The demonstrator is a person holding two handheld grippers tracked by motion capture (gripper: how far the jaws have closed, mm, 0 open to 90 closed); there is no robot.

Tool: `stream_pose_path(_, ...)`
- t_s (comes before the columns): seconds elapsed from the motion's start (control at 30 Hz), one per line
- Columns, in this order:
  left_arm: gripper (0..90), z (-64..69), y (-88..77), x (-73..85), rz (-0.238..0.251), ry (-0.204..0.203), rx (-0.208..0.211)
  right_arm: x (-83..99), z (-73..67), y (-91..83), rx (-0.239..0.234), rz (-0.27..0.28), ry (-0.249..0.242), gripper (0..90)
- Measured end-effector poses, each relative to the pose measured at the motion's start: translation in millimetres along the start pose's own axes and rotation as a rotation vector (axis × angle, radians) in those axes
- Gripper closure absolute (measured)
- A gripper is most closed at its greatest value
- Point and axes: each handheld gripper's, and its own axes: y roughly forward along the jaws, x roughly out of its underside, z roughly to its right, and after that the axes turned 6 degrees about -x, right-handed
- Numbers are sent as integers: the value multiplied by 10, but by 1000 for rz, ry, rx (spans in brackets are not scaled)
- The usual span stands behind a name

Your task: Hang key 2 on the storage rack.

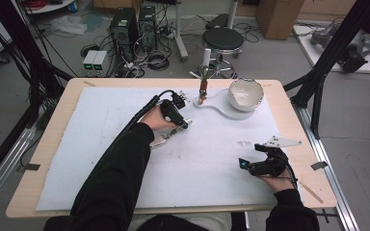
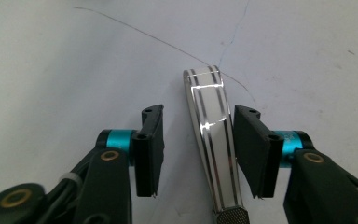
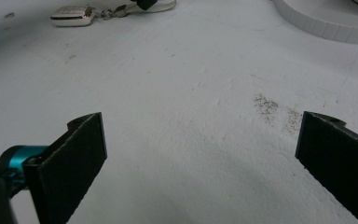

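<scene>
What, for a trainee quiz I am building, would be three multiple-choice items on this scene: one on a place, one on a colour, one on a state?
1. Where does the striped metal handle lie?
A. In the white bowl
B. Between the fingers of the left gripper, on the white mat
C. On the floor

2. What colour are the collars behind the fingers?
A. Red
B. Yellow
C. Turquoise

3. How do the fingers of the right gripper stand?
A. Wide apart, nothing between them
B. Shut on the handle
C. Shut on a cloth

Key: 1 B, as the left gripper view shows the handle between its two fingers. 2 C, as both gripper views show turquoise collars. 3 A, as the right gripper view shows bare mat between the spread fingers.
</scene>
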Motion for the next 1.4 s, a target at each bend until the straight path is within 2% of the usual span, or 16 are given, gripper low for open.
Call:
stream_pose_path(0.13,637,-8,-8,0,0,1,-2,3,0,-4,-1,0,0,9)
stream_pose_path(0.27,744,3,-39,-4,1,24,-17,6,-5,0,2,-5,0,9)
stream_pose_path(0.33,748,2,-66,-6,12,24,-20,10,-11,9,2,-19,-4,9)
stream_pose_path(0.57,751,-70,-241,12,38,39,-50,6,-15,-1,1,-10,3,9)
stream_pose_path(0.67,751,-107,-372,25,78,63,-98,7,-15,-7,2,-3,1,9)
stream_pose_path(0.73,752,-133,-461,36,100,62,-121,7,-16,-10,2,1,3,9)
stream_pose_path(1.03,752,-258,-870,86,219,-3,-190,-2,-24,3,1,2,2,9)
stream_pose_path(1.1,752,-288,-962,99,244,-13,-217,-3,-23,7,1,4,0,9)
stream_pose_path(1.17,752,-315,-1014,105,264,-29,-241,-5,-25,9,0,3,2,9)
stream_pose_path(1.37,752,-379,-1179,78,333,-53,-272,-5,-26,15,-1,3,4,9)
stream_pose_path(1.4,752,-390,-1219,65,339,-54,-295,-5,-23,14,-2,3,3,9)
